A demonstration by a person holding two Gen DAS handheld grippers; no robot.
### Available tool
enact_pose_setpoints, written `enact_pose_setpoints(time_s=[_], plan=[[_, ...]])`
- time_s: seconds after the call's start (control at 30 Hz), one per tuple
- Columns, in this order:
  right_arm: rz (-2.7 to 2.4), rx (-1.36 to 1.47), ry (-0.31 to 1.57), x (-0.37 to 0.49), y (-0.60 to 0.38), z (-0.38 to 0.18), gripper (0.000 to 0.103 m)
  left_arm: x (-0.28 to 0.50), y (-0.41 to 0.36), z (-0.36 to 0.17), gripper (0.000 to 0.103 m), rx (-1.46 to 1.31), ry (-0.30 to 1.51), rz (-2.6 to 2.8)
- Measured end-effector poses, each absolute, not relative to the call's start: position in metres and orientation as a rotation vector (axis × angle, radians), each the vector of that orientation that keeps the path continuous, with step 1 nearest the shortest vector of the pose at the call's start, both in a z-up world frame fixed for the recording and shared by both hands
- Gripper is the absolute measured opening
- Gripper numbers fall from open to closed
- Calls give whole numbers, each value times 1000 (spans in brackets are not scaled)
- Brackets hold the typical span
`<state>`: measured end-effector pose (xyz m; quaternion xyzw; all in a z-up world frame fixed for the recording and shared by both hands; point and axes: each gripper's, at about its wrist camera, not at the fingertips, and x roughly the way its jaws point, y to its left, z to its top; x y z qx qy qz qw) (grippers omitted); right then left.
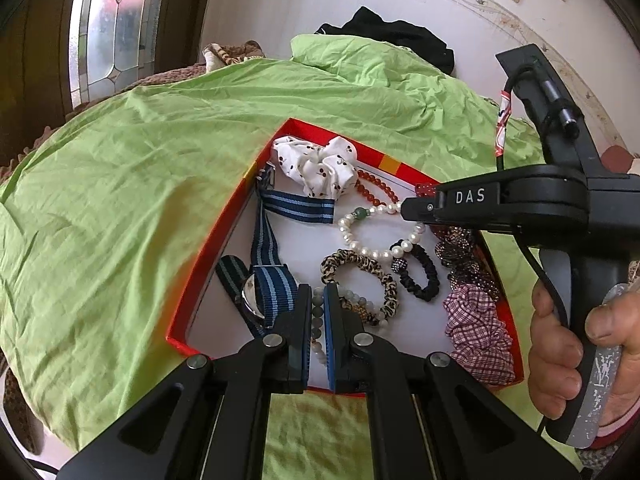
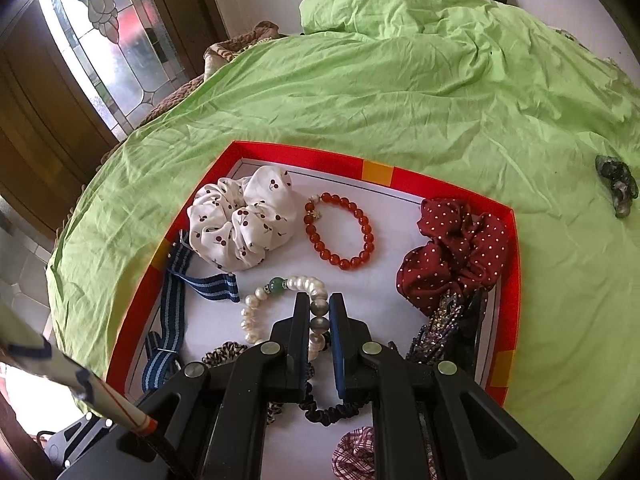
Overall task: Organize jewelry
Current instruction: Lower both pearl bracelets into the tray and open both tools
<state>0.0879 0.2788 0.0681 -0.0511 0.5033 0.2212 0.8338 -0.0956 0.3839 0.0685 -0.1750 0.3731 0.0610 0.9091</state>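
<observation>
A red-rimmed box (image 1: 224,232) (image 2: 516,264) with a white floor lies on a green sheet and holds jewelry. My left gripper (image 1: 318,292) is narrowly closed around a strand of pale grey beads (image 1: 318,312) near the box's front edge. My right gripper (image 2: 319,300) is shut on the white pearl bracelet (image 2: 256,312) (image 1: 360,248), gripping its beads; in the left wrist view it (image 1: 408,210) reaches in from the right. A red bead bracelet (image 2: 340,232) and a striped blue watch strap (image 1: 272,276) lie in the box.
The box also holds a white cherry scrunchie (image 2: 240,220), a dark red dotted scrunchie (image 2: 452,256), a leopard scrunchie (image 1: 360,268), a black scrunchie (image 1: 420,276) and a plaid scrunchie (image 1: 476,324). A dark hair clip (image 2: 616,184) lies on the sheet (image 2: 360,92). Black clothing (image 1: 400,36) lies behind.
</observation>
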Motion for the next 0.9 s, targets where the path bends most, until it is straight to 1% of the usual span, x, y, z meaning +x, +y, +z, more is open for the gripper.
enact_pose_setpoints(time_s=[0.3, 0.67, 0.9], plan=[[475, -114, 1059, 85, 283, 71, 11, -96, 378, 71, 6, -305, 756, 156], [580, -98, 989, 72, 302, 110, 11, -97, 377, 72, 6, -309, 749, 151], [588, -96, 954, 68, 303, 123, 11, -110, 376, 90, 6, -360, 628, 44]])
